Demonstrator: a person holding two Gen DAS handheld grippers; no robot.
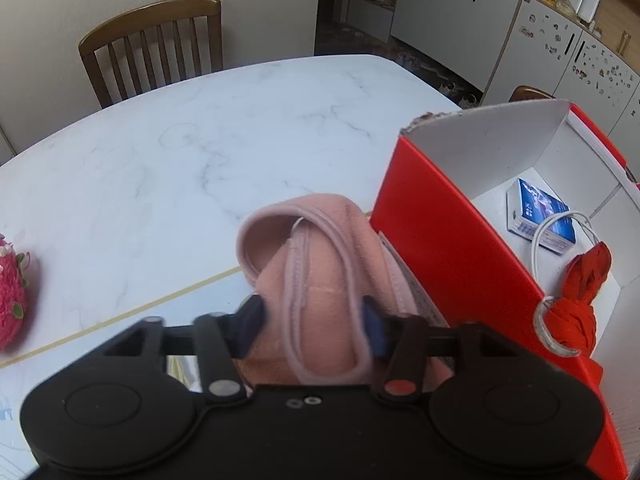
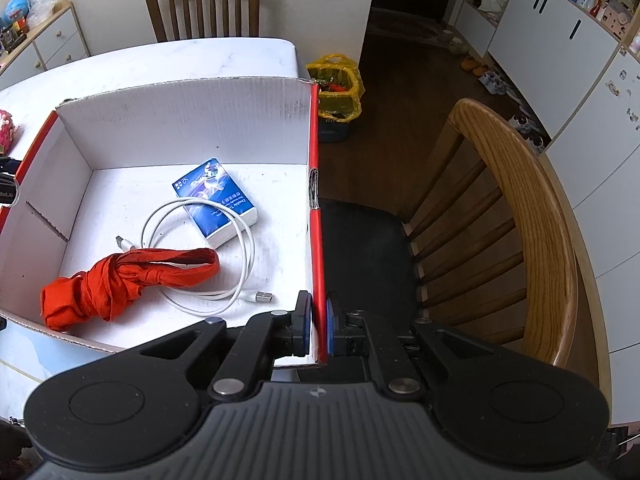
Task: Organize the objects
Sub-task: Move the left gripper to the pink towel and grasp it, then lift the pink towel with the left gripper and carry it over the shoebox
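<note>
**Jaws: left pinching the pink strap, right clamped on the box wall**

Your left gripper [image 1: 314, 318] has its blue pads pressed into both sides of a folded pink fabric strap [image 1: 316, 264], which bulges up between them. No earlier view to compare. That strap sits on the white marble table [image 1: 168, 168], just beside the red outer wall of the cardboard box [image 1: 452, 248] and outside it.

Your right gripper [image 2: 319, 320] is closed on the box's right-hand wall [image 2: 314, 184], one pad inside, one outside, near the front corner.

Contents of the box, right wrist view: a blue tissue pack [image 2: 216, 200] on the white floor, a coiled white USB cable [image 2: 240, 264] partly against it, and a knotted orange cloth [image 2: 116, 284] lying over the cable's near loop.

A pink knitted item [image 1: 12, 292] rests at the table's left edge, well apart from the strap.
</note>
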